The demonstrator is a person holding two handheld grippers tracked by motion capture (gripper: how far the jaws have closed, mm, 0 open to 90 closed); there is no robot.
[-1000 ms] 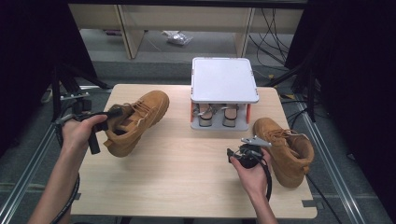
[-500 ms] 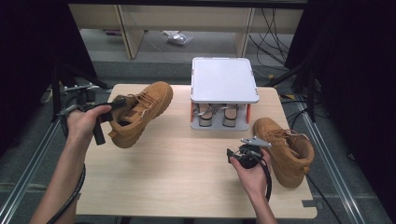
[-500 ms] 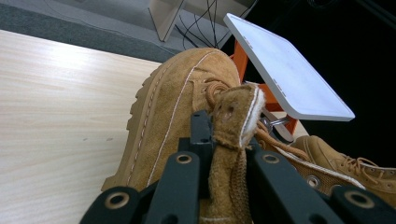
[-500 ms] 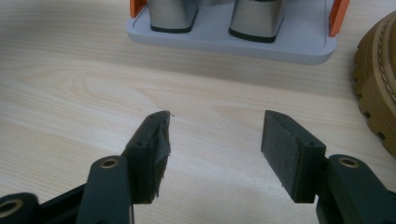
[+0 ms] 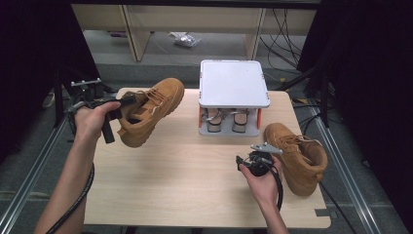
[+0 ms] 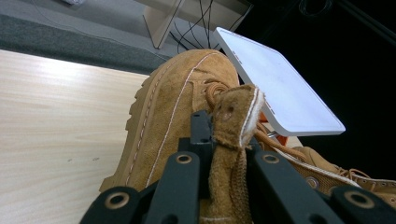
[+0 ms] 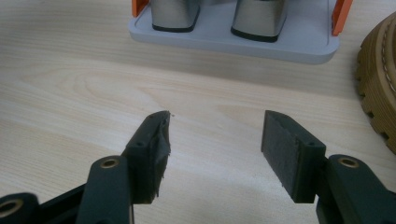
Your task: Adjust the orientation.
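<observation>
— While my left gripper is clamped on the padded collar of the tan suede lace-up boot, the boot hangs tilted above the table's left side. How will it carry?

— Heavy sole, I'd judge, and soft suede. The collar folds between my pads, so it may swing. A firmer hold would be the heel counter.

— And the right gripper?

— Jaws apart, empty, low over the pale wooden table. The boot's sole and toe are hidden from me.
</observation>
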